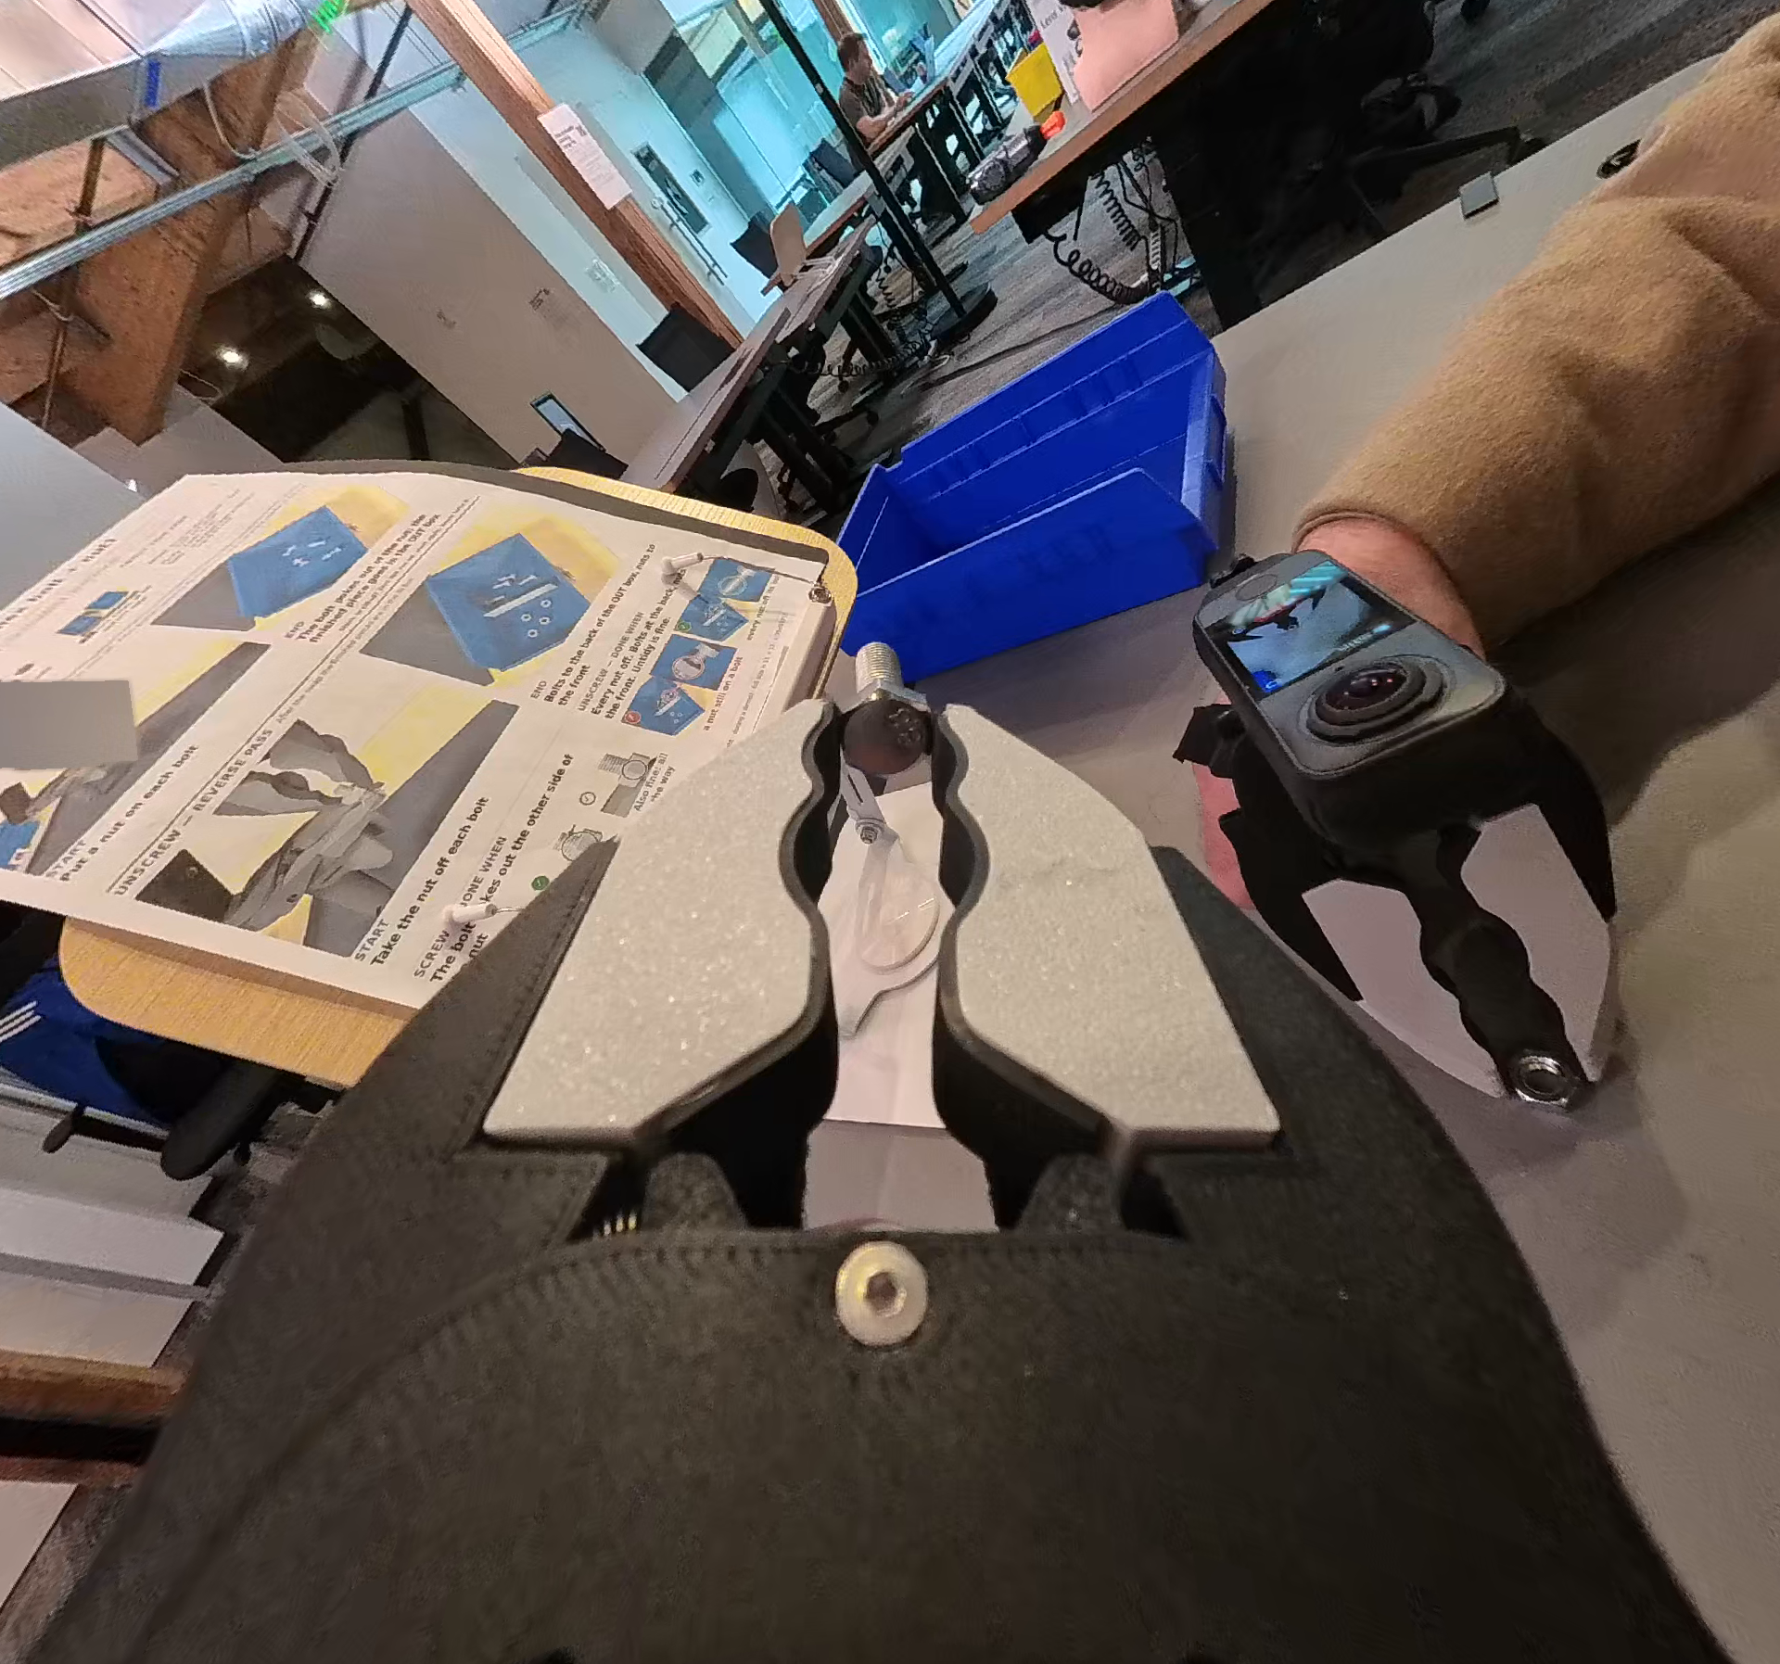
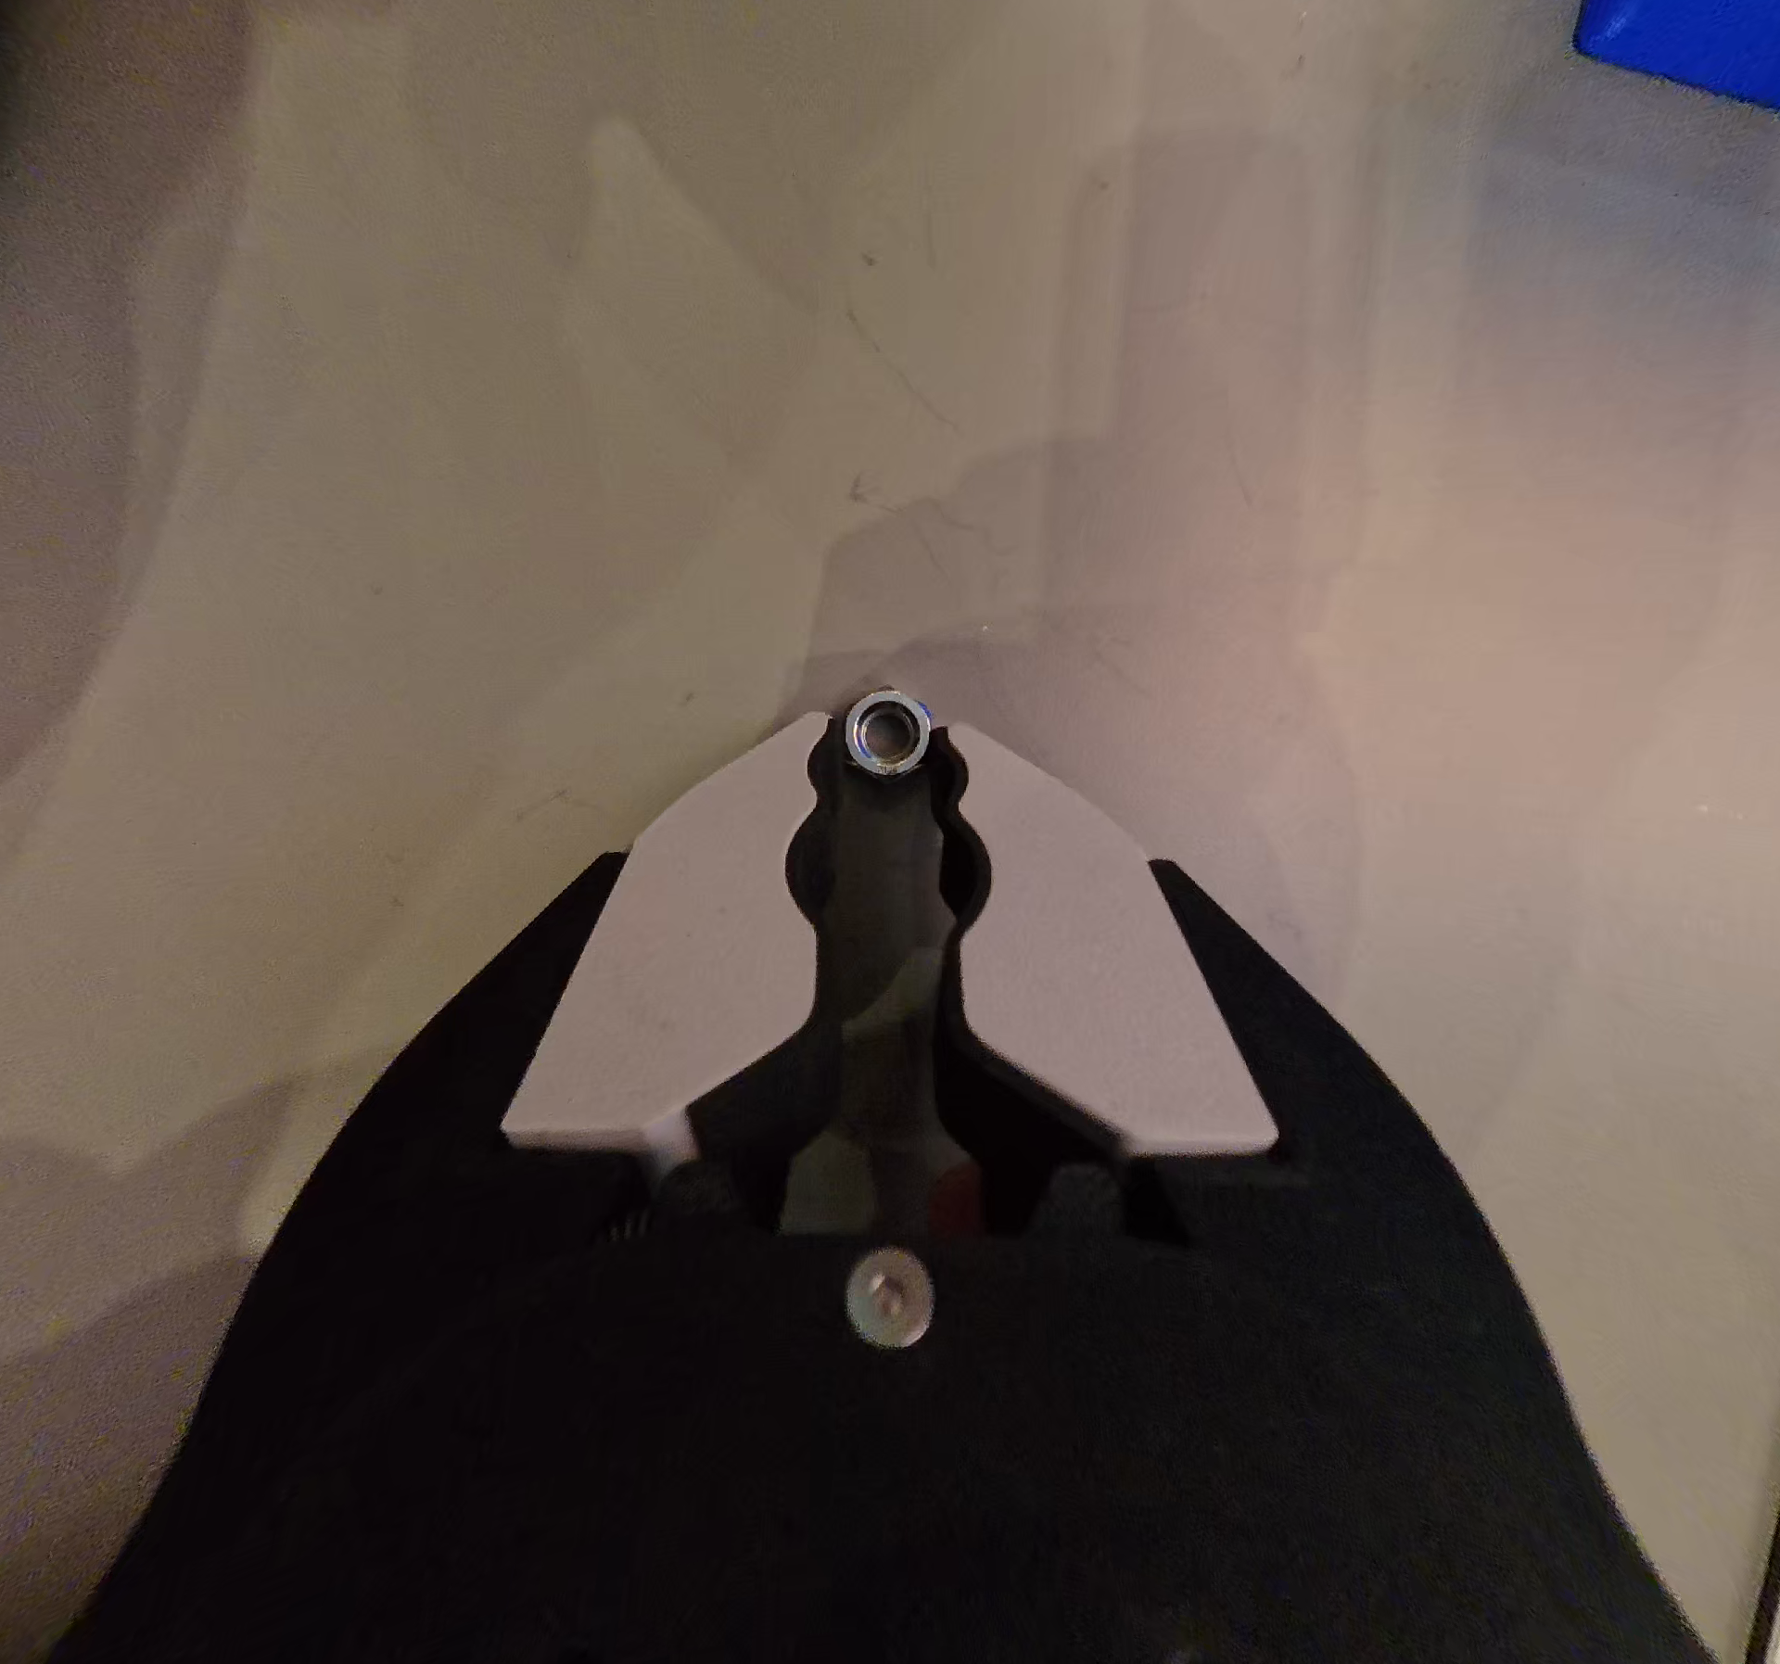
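Left claw (image 1: 886,736) pinches bolt (image 1: 884,703) at tips, thread pointing beyond. Right claw (image 2: 888,736) clamps nut (image 2: 887,734) at tips, above grey table (image 2: 482,366). Blue bin (image 1: 1040,510) beyond bolt. Firm pinches, bore square to thread.

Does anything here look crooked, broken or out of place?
Nothing looks broken or spilled. The left gripper pinches a bolt by its head, the right gripper a nut. The only untidy thing: the instruction sheet hangs over its wooden board's edge.
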A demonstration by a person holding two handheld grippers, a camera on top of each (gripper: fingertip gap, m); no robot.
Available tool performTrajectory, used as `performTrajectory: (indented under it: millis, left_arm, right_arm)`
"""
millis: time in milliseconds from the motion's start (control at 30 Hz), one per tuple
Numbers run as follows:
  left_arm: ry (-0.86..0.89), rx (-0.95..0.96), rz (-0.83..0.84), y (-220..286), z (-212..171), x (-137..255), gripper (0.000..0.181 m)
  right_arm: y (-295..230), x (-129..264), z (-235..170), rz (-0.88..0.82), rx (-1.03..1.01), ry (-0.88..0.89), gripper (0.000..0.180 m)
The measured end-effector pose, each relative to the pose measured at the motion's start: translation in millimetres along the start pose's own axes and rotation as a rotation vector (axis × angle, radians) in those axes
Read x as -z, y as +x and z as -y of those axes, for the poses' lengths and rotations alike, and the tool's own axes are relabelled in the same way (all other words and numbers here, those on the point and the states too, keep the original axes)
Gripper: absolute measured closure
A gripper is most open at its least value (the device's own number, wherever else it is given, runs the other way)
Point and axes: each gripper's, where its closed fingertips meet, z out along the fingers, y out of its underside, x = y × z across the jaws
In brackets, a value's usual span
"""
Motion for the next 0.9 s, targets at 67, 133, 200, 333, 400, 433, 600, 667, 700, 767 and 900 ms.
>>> performTrajectory:
  millis: [67,133,200,333,400,433,600,667,700,767,900]
  left_arm:
    - [-0.002,0.002,-0.002,0.2,-0.8,-0.4,0.164]
    - [-0.002,0.005,-0.003,0.2,-1.7,-0.8,0.164]
    - [0.000,0.011,-0.003,-0.3,-3.1,-0.8,0.164]
    - [0.022,0.050,-0.001,-4.5,-6.0,1.4,0.164]
    - [0.056,0.088,0.002,-8.4,-5.5,3.8,0.164]
    - [0.080,0.118,-0.004,-10.0,-4.7,5.2,0.164]
    - [0.240,0.272,-0.039,-16.7,4.4,11.9,0.164]
    - [0.287,0.325,-0.067,-15.7,7.1,11.3,0.164]
    - [0.323,0.359,-0.084,-14.9,9.8,11.4,0.164]
    - [0.399,0.441,-0.125,-12.3,14.9,11.3,0.164]
    - [0.488,0.578,-0.197,0.1,16.2,7.5,0.164]
  right_arm:
    - [0.7,-0.3,0.5,-0.002,0.007,0.009,0.162]
    - [2.8,-1.0,1.4,-0.009,0.005,0.019,0.162]
    - [4.2,0.3,2.1,-0.013,0.007,0.033,0.162]
    - [14.0,24.7,20.2,-0.053,-0.005,0.157,0.162]
    - [22.0,47.5,32.9,-0.103,0.005,0.239,0.162]
    - [26.0,61.6,40.8,-0.128,0.005,0.291,0.162]
    - [42.4,145.6,81.4,-0.292,0.032,0.580,0.162]
    - [45.7,175.6,94.1,-0.360,0.059,0.670,0.162]
    - [48.4,189.3,99.2,-0.399,0.069,0.709,0.162]
    - [48.6,213.2,109.2,-0.449,0.109,0.798,0.162]
    - [41.1,239.6,120.7,-0.490,0.169,0.911,0.162]
